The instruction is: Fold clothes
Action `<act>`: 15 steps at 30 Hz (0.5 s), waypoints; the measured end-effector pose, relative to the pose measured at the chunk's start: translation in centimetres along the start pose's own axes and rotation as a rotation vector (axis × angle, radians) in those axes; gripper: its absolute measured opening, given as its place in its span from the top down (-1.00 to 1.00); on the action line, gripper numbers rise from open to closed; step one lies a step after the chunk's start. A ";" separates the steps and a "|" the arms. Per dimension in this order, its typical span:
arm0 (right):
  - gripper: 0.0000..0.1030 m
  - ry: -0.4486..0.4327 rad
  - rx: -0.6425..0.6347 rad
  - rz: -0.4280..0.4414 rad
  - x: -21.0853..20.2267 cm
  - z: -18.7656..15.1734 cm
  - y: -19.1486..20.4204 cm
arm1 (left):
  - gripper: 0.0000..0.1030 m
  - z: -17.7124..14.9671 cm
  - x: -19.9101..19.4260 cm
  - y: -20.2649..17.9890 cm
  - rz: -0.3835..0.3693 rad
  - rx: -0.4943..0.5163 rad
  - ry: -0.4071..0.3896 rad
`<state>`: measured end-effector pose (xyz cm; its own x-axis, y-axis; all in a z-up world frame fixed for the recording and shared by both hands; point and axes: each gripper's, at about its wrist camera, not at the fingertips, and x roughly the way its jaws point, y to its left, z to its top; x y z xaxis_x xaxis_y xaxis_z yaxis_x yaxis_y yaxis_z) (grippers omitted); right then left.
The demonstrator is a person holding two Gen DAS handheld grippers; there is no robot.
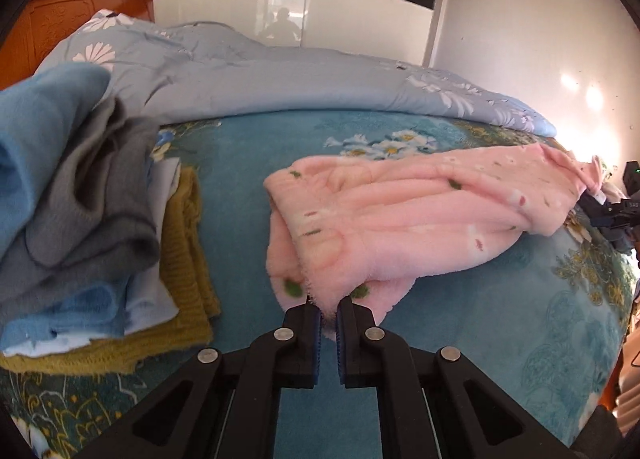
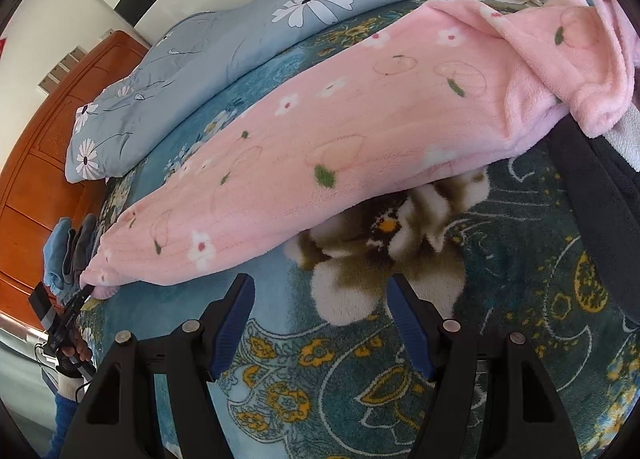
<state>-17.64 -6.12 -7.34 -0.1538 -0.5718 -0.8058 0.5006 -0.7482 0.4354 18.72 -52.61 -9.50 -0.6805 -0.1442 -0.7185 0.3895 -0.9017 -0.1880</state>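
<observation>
Bed (image 1: 248,219) with teal floral blanket fills both views; grey-blue daisy quilt (image 1: 240,75) bunched along its far side. Pink fleece garment (image 2: 320,163) lies stretched across the blanket. Clothes pile (image 1: 88,219) sits left of it. Left tongs (image 1: 329,313) pinch the garment's near edge. Right tongs (image 2: 320,319) spread wide, gripping nothing, just short of the garment.
</observation>
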 end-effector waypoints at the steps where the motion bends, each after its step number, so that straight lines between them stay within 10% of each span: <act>1: -0.36 -0.003 -0.006 -0.001 -0.2 -0.1 -0.1 | 0.87 -0.4 -0.2 0.3 0.018 0.000 0.008; 7: -0.36 -0.013 0.031 0.023 -0.4 -1.0 -1.6 | 0.76 -0.7 -0.9 -0.7 0.030 -0.079 0.023; 10: -0.36 -0.042 0.068 0.059 -0.8 -1.3 -2.7 | 0.34 -1.7 -2.2 -1.1 0.011 -0.207 0.000; 15: -0.40 -0.138 0.155 0.106 -1.9 -1.1 -5.6 | -0.25 -3.9 -2.3 -0.7 -0.254 -0.583 -0.054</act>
<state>-19.23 -0.48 -8.65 -0.2277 -0.6828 -0.6942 0.3848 -0.7180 0.5800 22.38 -50.04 -10.34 -0.8203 0.0114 -0.5718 0.4751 -0.5429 -0.6925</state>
